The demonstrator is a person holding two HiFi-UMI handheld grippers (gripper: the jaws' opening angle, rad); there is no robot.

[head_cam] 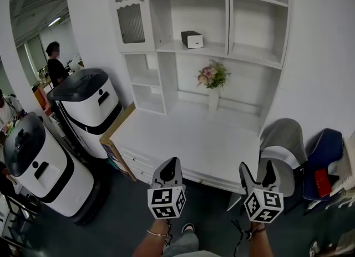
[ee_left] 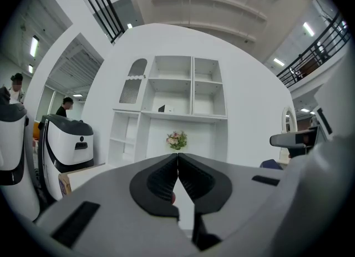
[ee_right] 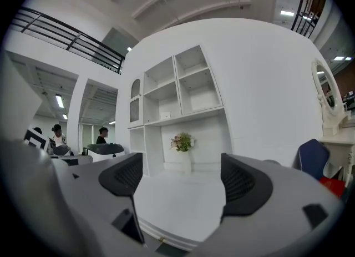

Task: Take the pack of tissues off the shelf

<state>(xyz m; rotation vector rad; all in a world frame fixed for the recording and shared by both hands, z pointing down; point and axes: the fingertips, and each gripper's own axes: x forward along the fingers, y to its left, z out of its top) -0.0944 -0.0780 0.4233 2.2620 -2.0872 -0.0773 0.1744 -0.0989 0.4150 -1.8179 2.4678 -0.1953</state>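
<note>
The pack of tissues (head_cam: 192, 39) sits on the middle shelf, upper centre, well apart from both grippers. The left gripper (head_cam: 171, 165) is pinched closed and empty. The right gripper (head_cam: 256, 168) gapes wide and empty. Both are low in the frame, near the front edge of the bare desk (head_cam: 183, 139).

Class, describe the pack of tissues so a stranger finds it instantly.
Look at the white shelf unit against the wall. Right of its ribbed door, above the flowers, sits the pack of tissues: the only box, black and white.
</note>
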